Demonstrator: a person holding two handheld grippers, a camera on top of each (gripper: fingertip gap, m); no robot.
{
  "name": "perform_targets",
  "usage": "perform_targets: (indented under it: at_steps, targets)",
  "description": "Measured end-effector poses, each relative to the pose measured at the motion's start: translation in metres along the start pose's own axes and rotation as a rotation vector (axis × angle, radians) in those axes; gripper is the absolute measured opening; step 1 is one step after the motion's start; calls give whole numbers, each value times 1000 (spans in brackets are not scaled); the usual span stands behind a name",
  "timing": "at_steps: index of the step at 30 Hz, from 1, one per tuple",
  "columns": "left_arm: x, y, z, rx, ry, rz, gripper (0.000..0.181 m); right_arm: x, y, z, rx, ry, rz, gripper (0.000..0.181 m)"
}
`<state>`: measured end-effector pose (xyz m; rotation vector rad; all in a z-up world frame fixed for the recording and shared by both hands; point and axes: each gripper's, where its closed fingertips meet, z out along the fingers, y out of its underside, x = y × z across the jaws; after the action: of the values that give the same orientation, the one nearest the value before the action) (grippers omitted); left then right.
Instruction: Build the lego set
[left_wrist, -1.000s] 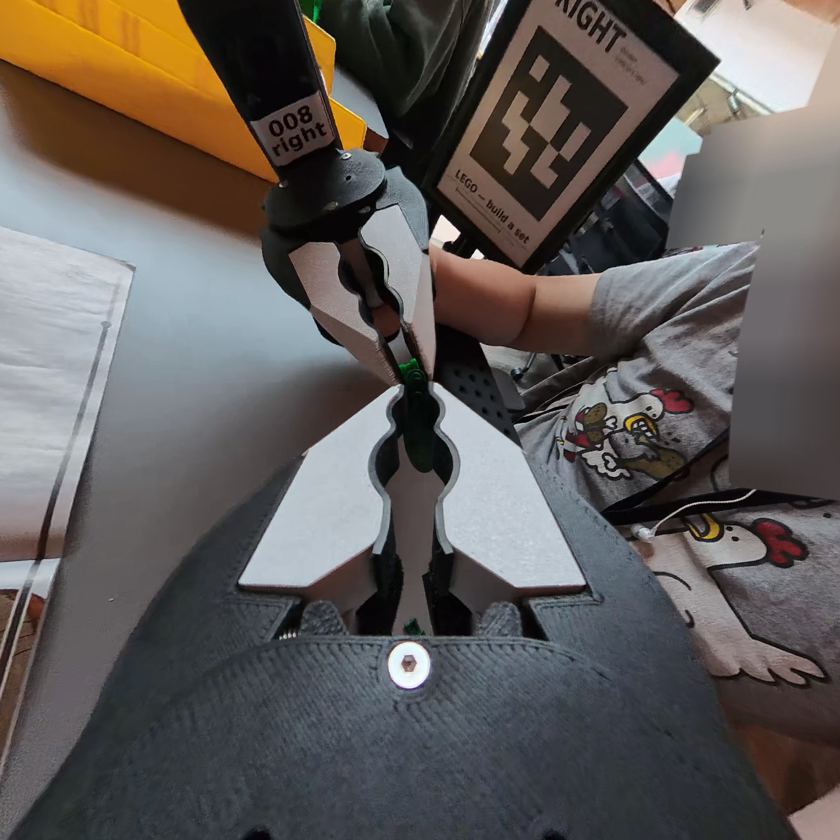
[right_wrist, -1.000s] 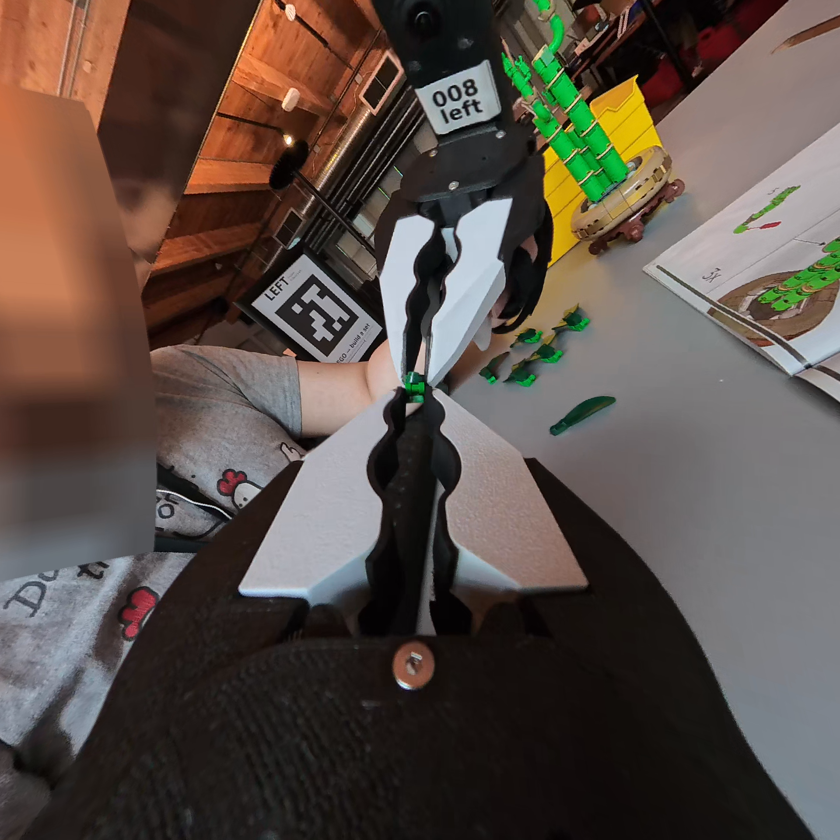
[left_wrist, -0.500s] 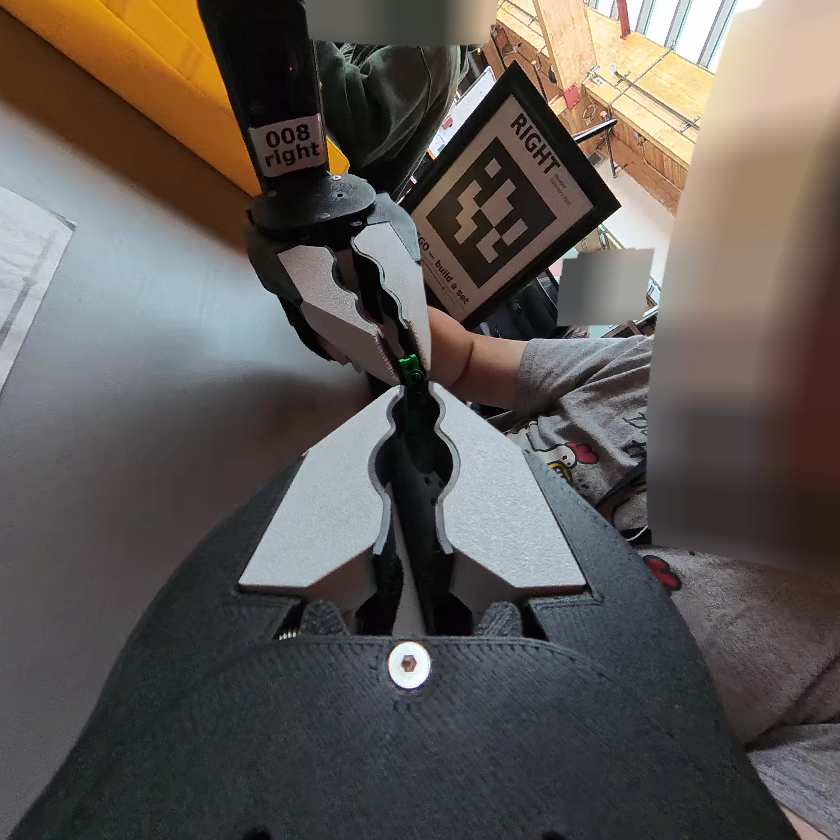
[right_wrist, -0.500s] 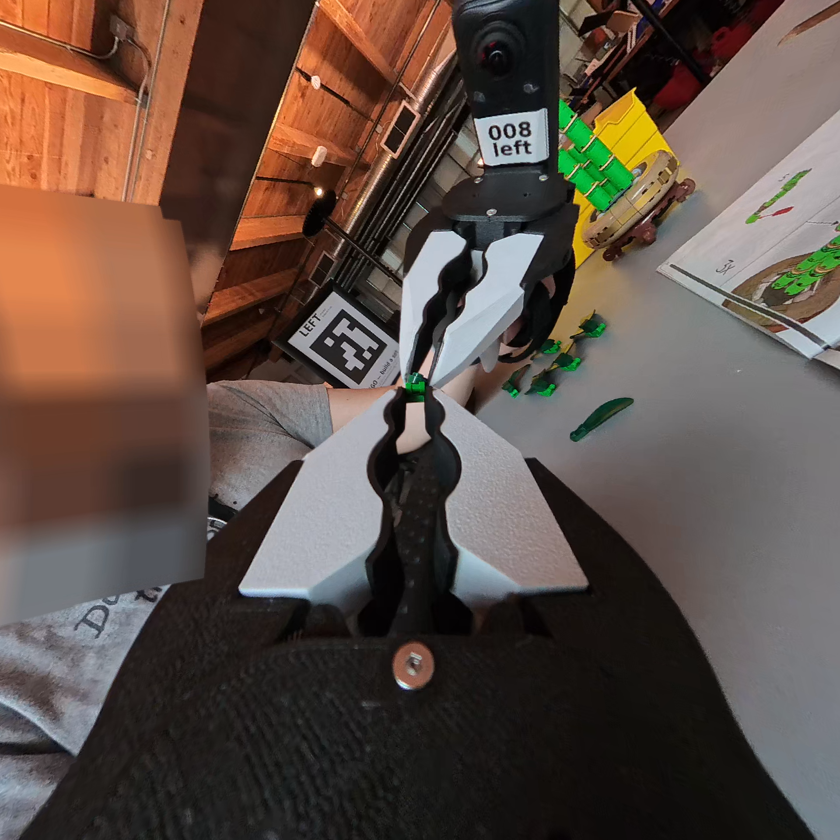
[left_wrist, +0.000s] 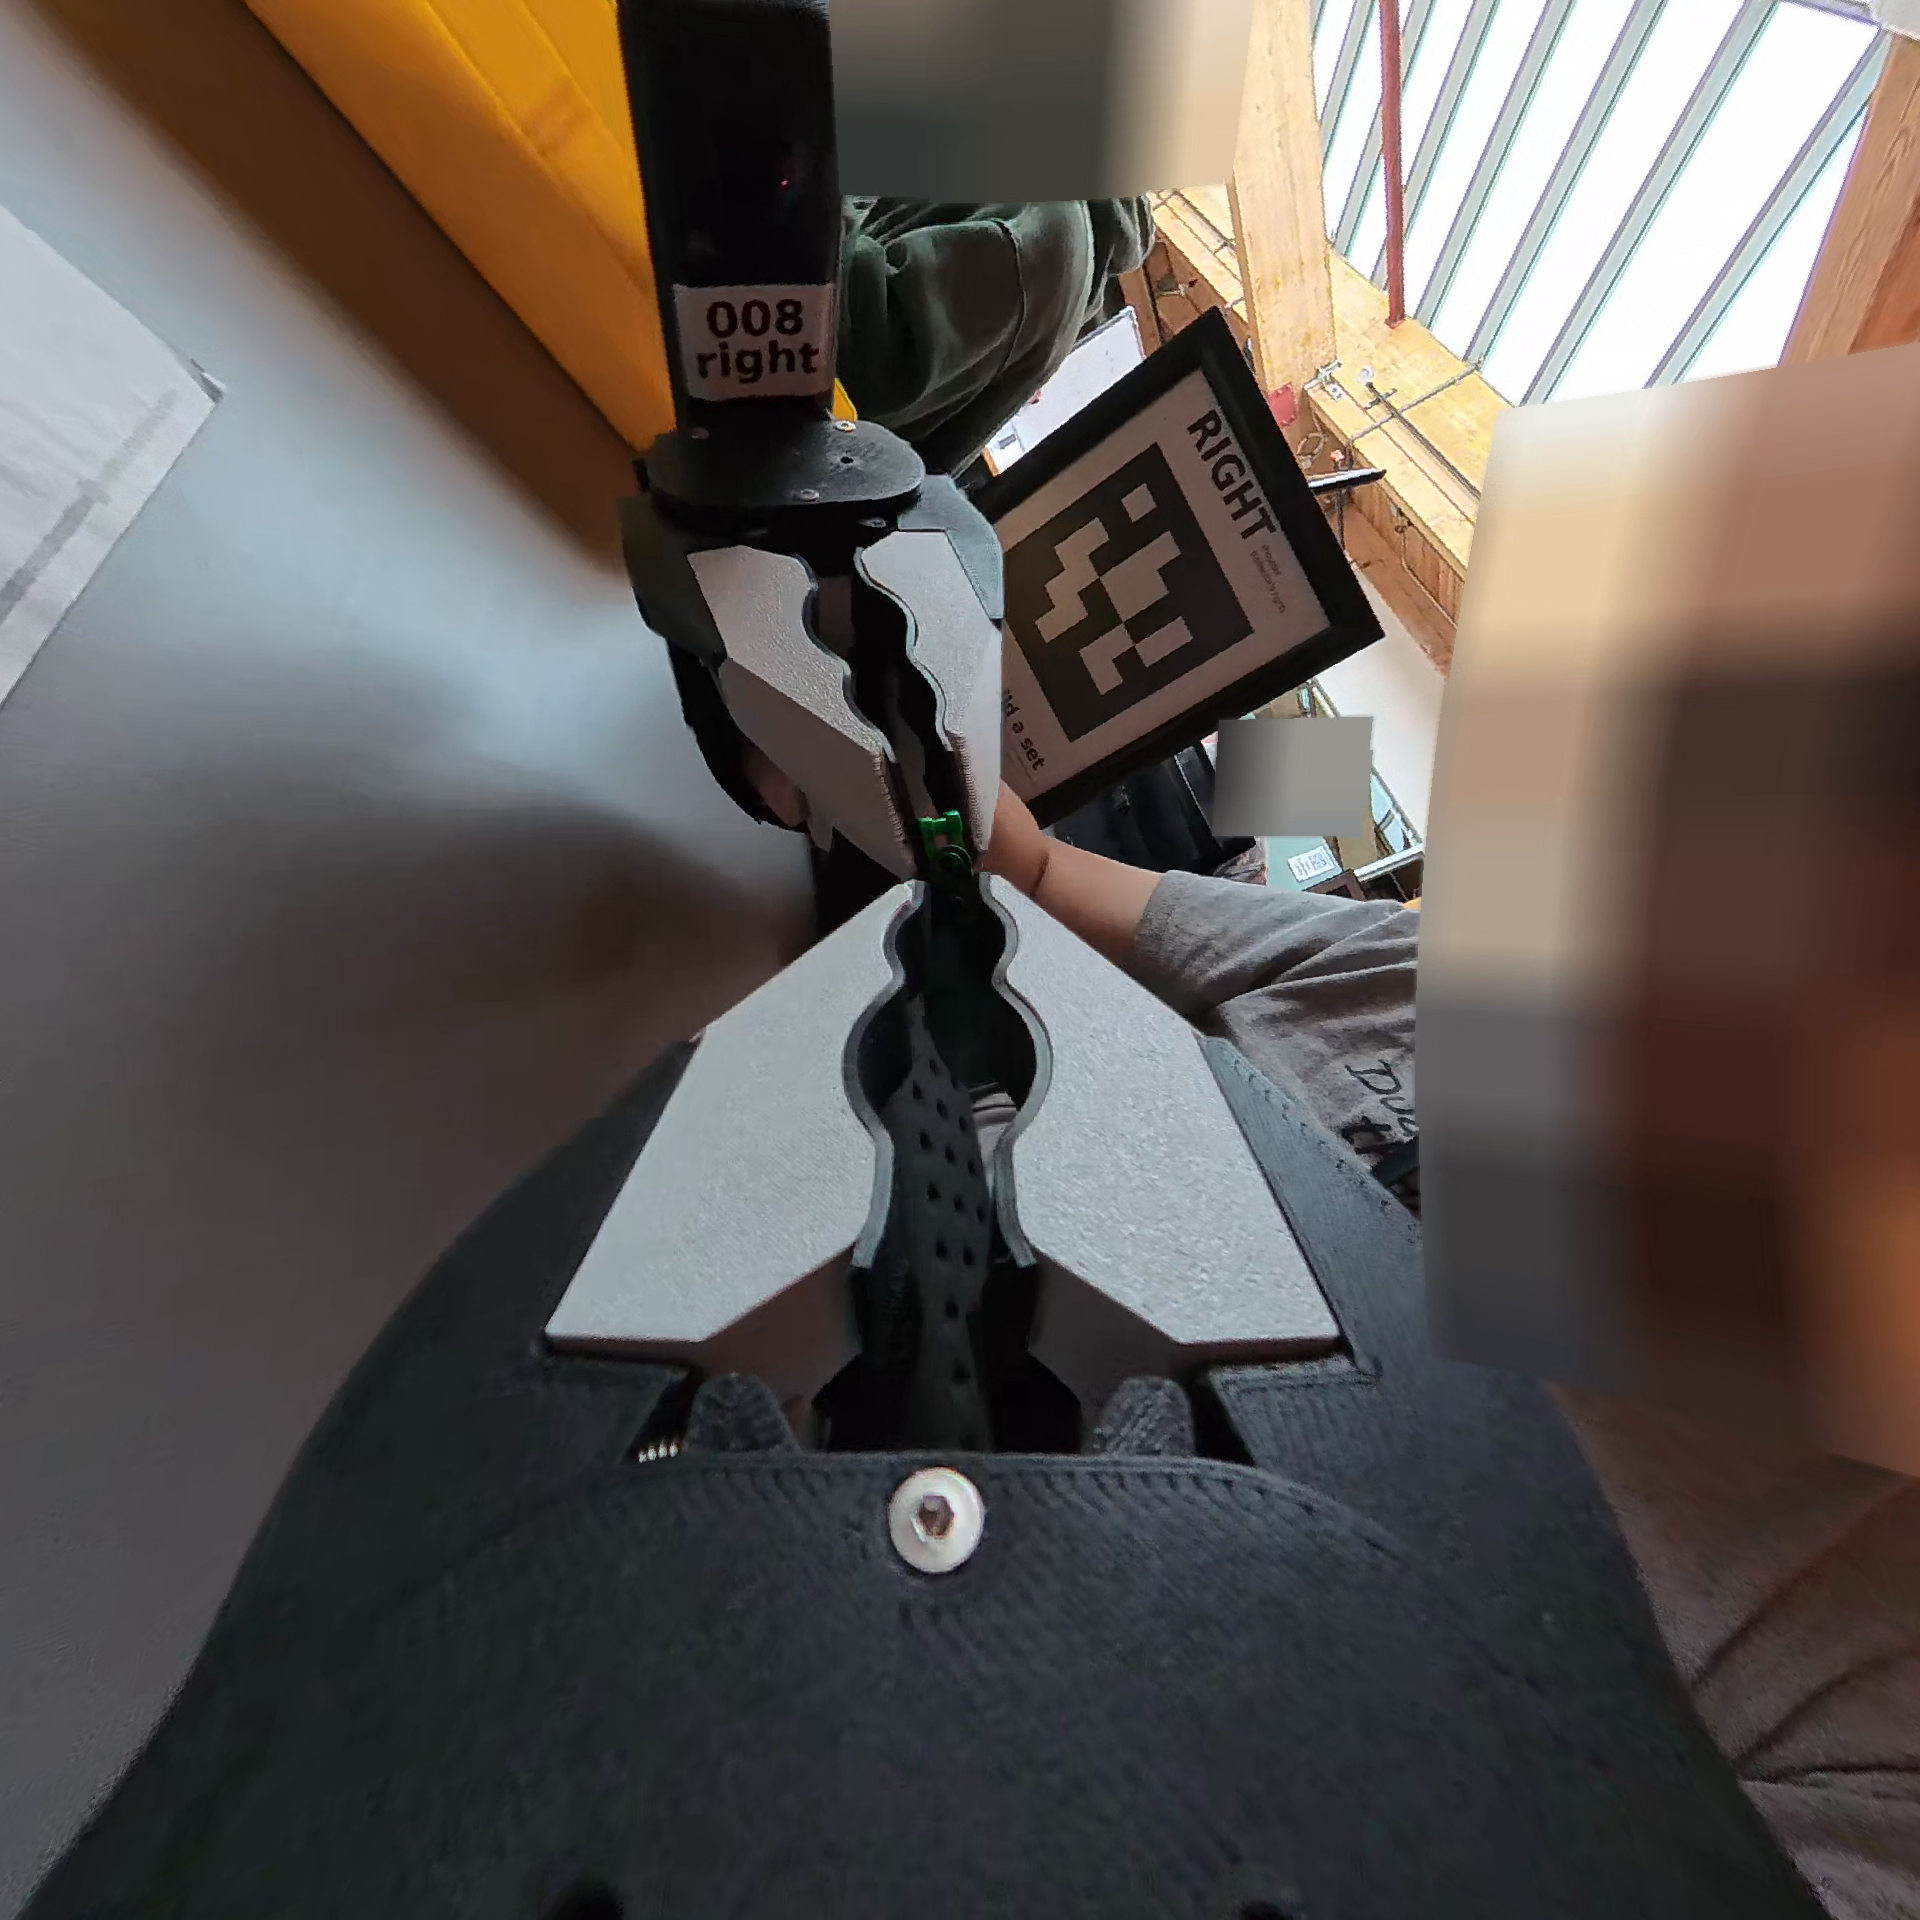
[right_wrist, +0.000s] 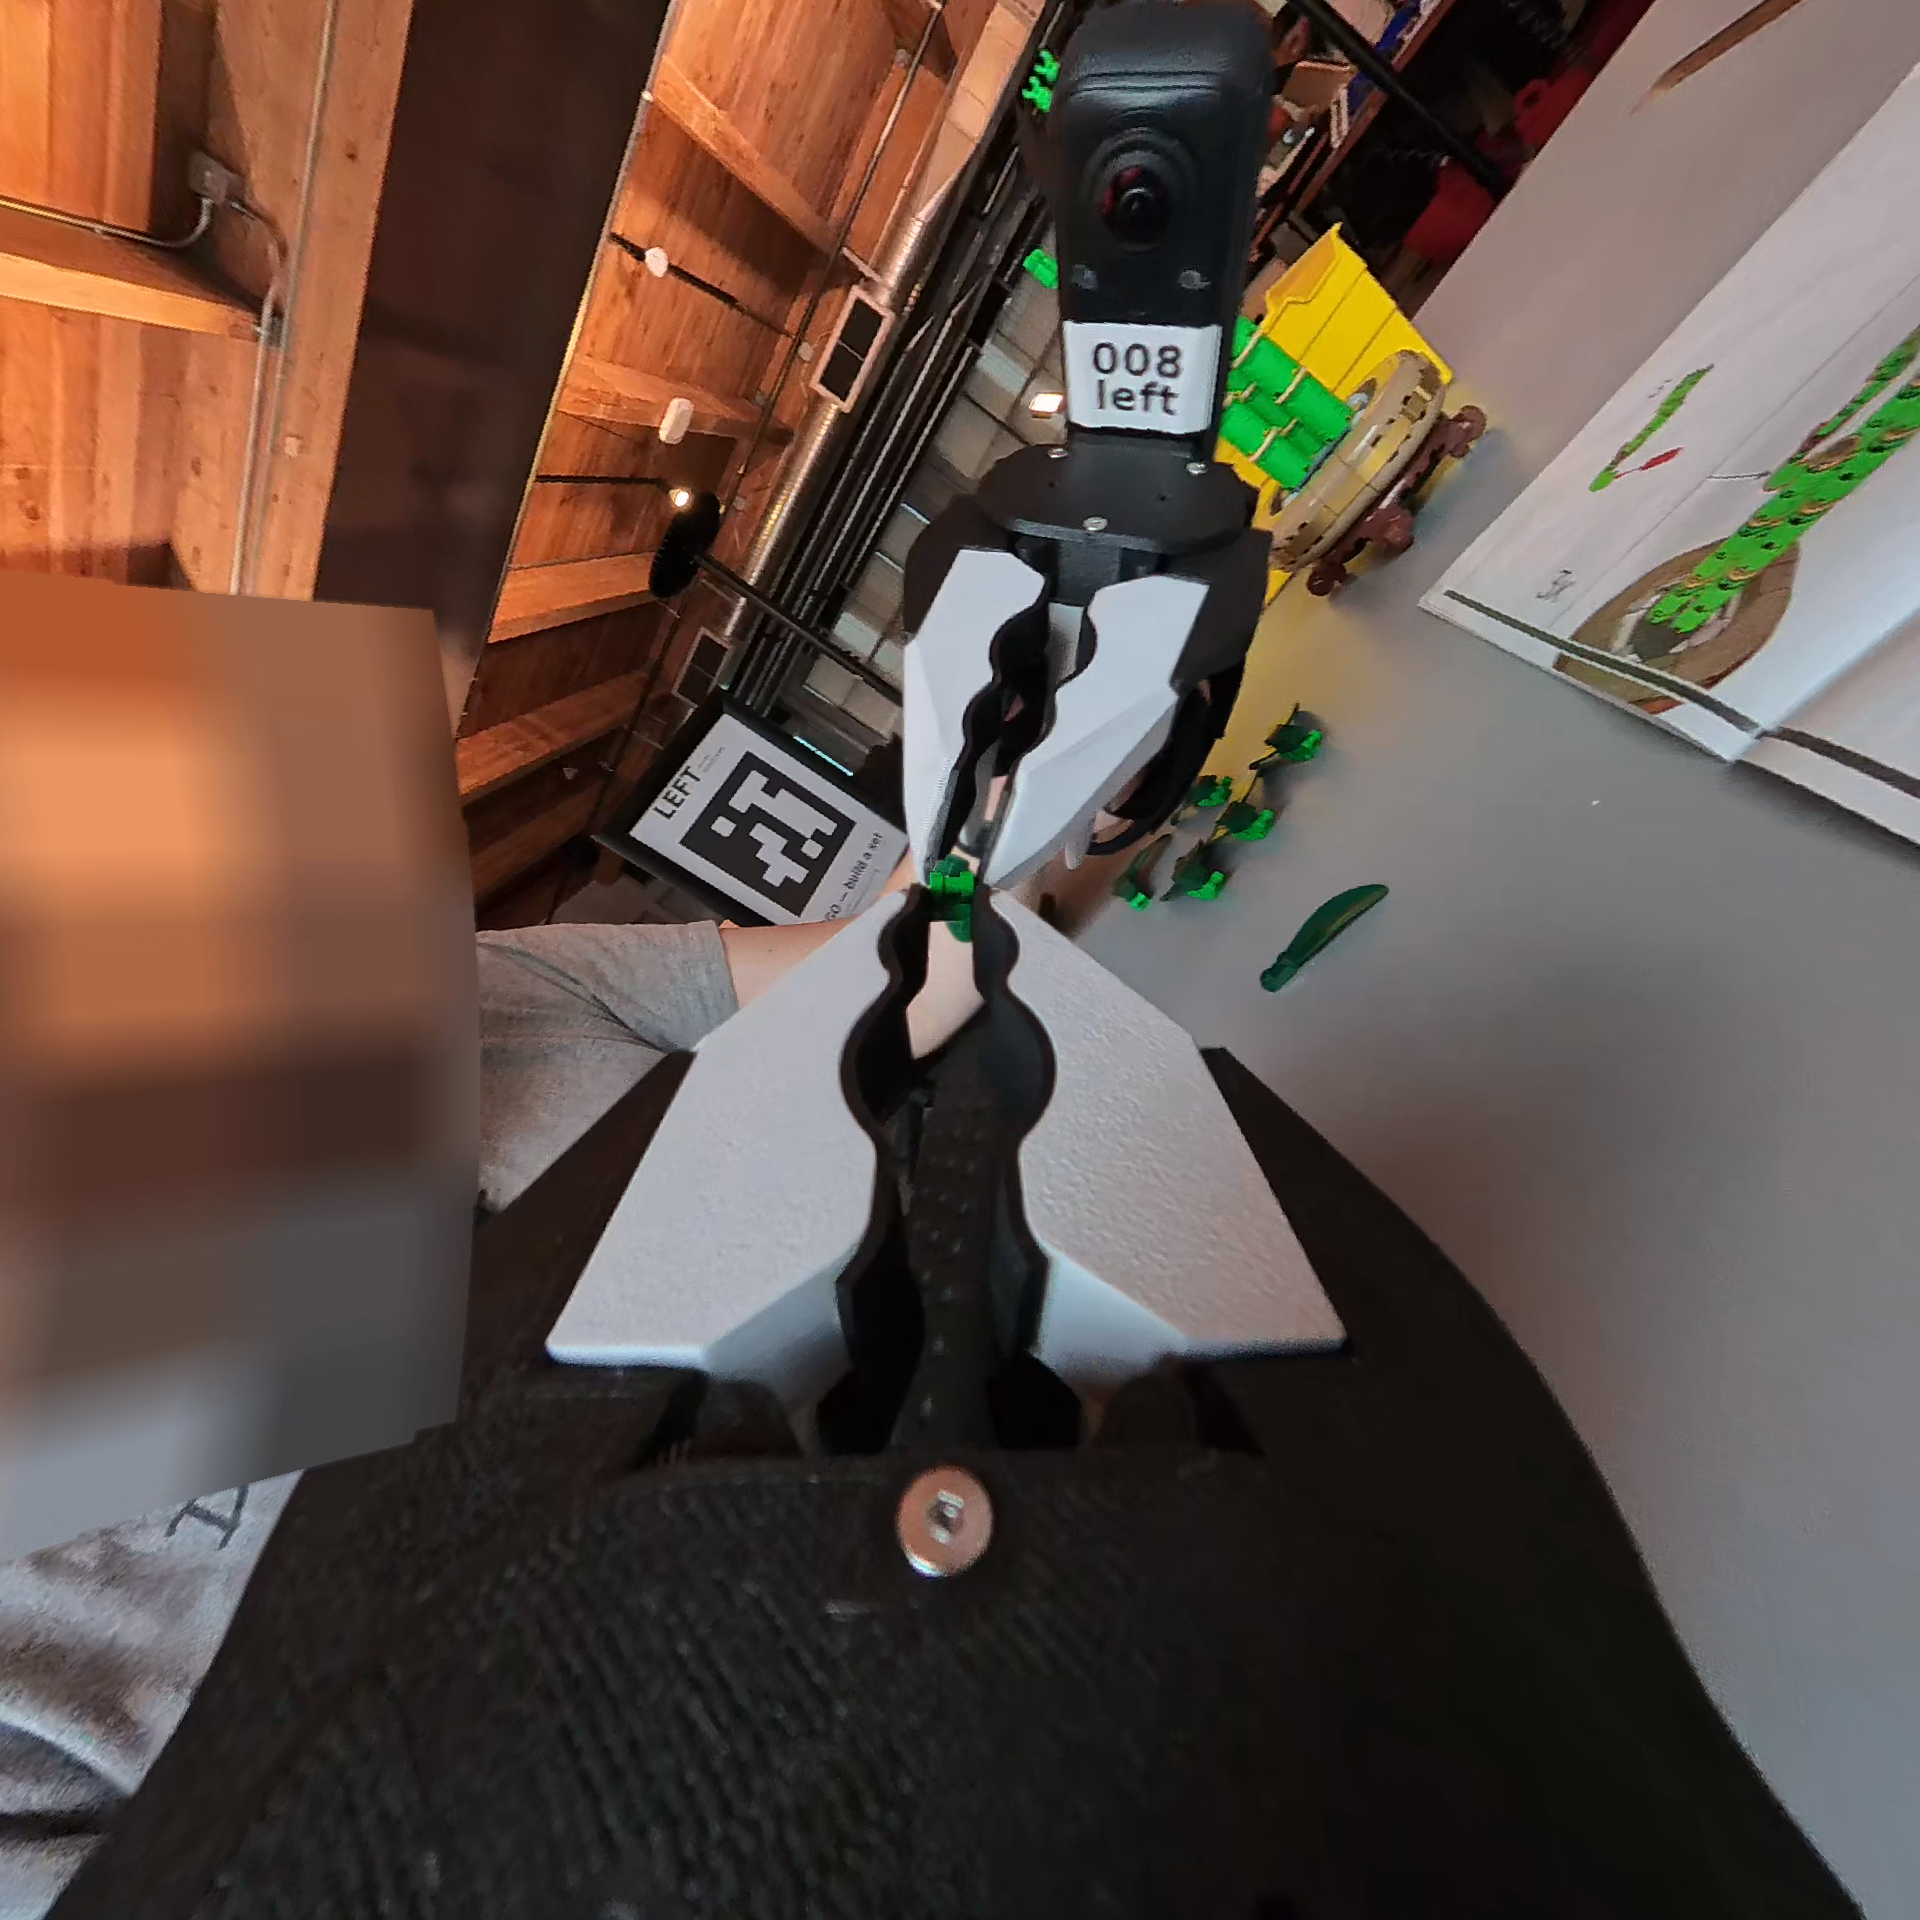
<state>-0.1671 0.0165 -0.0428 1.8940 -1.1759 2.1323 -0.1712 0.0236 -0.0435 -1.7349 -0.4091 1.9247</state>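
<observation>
The small green clip piece (left_wrist: 943, 844) is clenched tip to tip by left gripper (left_wrist: 948, 896) and right gripper (right_wrist: 954, 914), now raised farther above the bamboo model (right_wrist: 1340, 457); joining seems underway.

Bright daylight through the slatted window (left_wrist: 1579, 177) at upper right of the left wrist view, nearly washed out there. Soft broad shadow across the grey table (left_wrist: 312, 831) — edges smeared, out of focus. Warm amber cast on the wooden ceiling (right_wrist: 436, 312) in the right wrist view, small lamps (right_wrist: 681, 497) glowing. Strong wide-angle bending toward every border — straight beams curved. Sharp focus on near finger surfaces; instruction booklet (right_wrist: 1714, 540) slightly soft, evenly lit, no glare.
</observation>
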Motion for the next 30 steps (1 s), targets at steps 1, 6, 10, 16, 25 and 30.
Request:
perform_targets:
  at_steps: [1, 6, 10, 16, 25, 30]
  targets:
    - [-3, 1, 0, -5, -24, 12, 6, 3, 1, 0, -3, 18, -3, 5]
    - [-8, 2, -1, -35, -133, 83, 6, 8, 1, 0, 3, 52, -11, 5]
    - [-11, 5, -1, -66, -199, 138, 6, 10, 2, 0, 1, 54, -9, 5]
    - [-17, 8, 0, -100, -268, 171, 6, 16, 4, 0, -8, 74, -3, 5]
    - [-14, 1, -2, -61, -264, 187, 6, 12, -3, 0, 25, 62, -59, 6]
    - [-14, -3, -2, -30, -267, 203, 6, 11, -8, -2, 56, 78, -97, 6]
